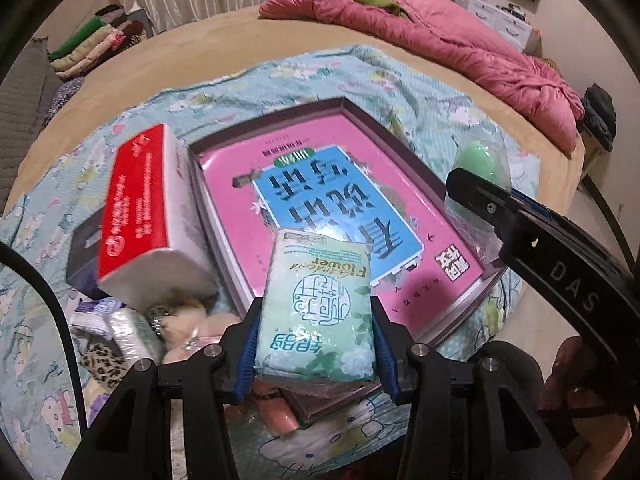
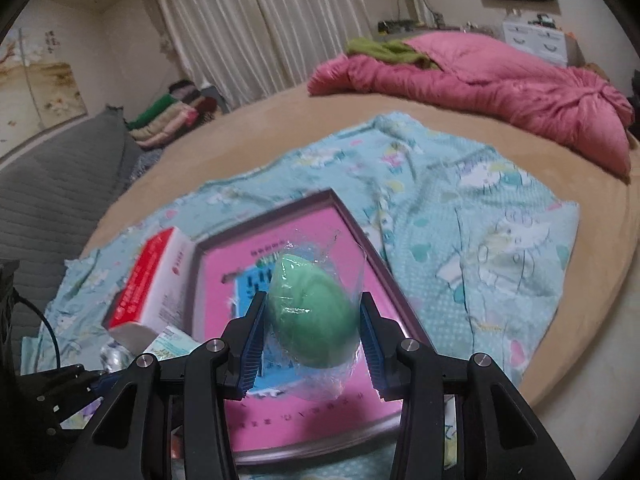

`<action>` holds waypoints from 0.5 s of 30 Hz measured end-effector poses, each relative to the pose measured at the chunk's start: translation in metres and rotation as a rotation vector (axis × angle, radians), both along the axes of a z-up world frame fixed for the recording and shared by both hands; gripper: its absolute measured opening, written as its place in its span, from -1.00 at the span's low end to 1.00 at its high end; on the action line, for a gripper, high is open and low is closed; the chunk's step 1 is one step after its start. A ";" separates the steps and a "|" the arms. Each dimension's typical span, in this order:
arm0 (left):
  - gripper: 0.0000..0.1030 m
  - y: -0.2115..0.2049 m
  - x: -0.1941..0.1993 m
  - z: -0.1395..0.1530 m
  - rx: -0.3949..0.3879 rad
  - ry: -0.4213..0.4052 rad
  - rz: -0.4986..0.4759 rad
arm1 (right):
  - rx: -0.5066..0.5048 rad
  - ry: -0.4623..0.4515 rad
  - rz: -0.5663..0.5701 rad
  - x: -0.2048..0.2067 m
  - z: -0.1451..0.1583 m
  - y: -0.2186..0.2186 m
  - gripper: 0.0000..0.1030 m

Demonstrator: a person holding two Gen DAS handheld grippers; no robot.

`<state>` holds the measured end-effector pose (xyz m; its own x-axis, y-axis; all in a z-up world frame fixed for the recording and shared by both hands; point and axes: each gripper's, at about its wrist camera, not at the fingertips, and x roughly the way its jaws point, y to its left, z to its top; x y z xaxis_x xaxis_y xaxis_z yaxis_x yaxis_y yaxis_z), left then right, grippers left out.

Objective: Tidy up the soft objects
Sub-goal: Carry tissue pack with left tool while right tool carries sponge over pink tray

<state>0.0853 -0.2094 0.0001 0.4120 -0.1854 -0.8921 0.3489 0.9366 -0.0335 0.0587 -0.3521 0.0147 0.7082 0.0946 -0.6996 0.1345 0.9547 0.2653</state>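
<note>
Both grippers loaded; tray holds no soft item yet.
Left gripper (image 1: 316, 344) clamps tissue pack (image 1: 316, 308); right gripper (image 2: 312, 344) clamps wrapped green sponge (image 2: 314, 316). Pink-lined tray (image 1: 460, 304) lies just beyond; loose items (image 1: 128, 340) left of left jaws remain.

Tissue pack (image 1: 316, 308) — wrapped green sponge (image 2: 314, 316)

left wrist view: from behind the left gripper (image 1: 316, 344), tilted steeply down, close over the pink tray (image 1: 404, 208) and red box (image 1: 136, 200)
right wrist view: from behind the right gripper (image 2: 314, 344), tilted down less, more of the bed (image 2: 592, 264), curtain (image 2: 256, 20)
shared: tray (image 2: 320, 420), red box (image 2: 156, 280), blue sheet (image 2: 460, 208), pink quilt (image 2: 500, 84)
</note>
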 end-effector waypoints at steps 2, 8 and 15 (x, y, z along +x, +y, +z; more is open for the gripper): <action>-0.05 -0.002 0.003 -0.006 0.001 0.012 -0.003 | 0.000 0.016 -0.001 0.002 -0.005 -0.001 -0.12; -0.05 -0.010 0.006 -0.019 0.015 0.036 -0.022 | -0.016 0.070 -0.006 0.008 -0.020 -0.007 -0.12; -0.05 -0.015 0.007 -0.033 0.029 0.066 -0.037 | -0.027 0.137 -0.013 0.012 -0.035 -0.009 -0.11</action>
